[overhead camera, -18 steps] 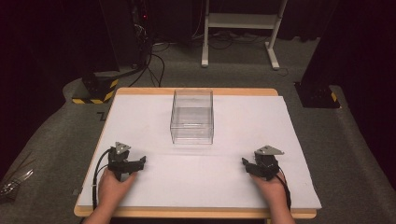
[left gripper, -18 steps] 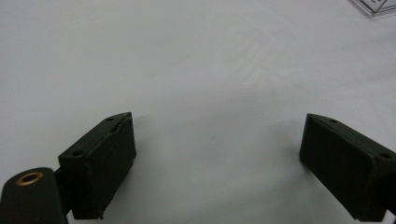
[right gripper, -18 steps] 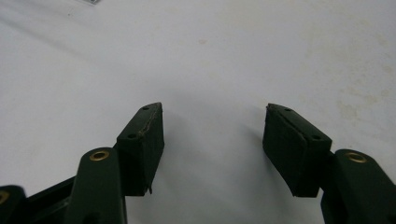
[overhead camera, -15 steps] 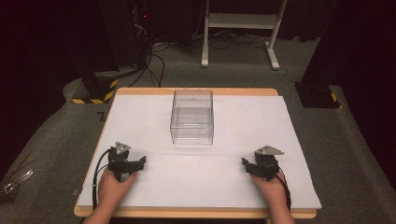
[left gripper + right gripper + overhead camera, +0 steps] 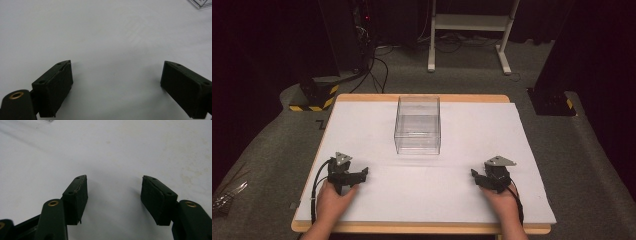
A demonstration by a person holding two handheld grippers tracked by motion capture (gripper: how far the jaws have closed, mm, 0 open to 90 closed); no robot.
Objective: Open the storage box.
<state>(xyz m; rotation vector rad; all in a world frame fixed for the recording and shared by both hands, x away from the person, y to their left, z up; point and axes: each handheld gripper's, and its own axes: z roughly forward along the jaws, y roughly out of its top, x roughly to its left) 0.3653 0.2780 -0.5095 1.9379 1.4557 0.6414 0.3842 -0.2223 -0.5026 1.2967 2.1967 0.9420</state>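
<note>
Tools: left tool [image 5: 360,174] and right tool [image 5: 477,178] spread, empty | clear plastic box [image 5: 417,125] ahead, between them, well apart | neither nearer

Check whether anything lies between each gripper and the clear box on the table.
Nothing visible does. The clear box stands alone mid-table; only bare white table surface separates it from the left gripper and the right gripper, both open with nothing between their jaws.
</note>
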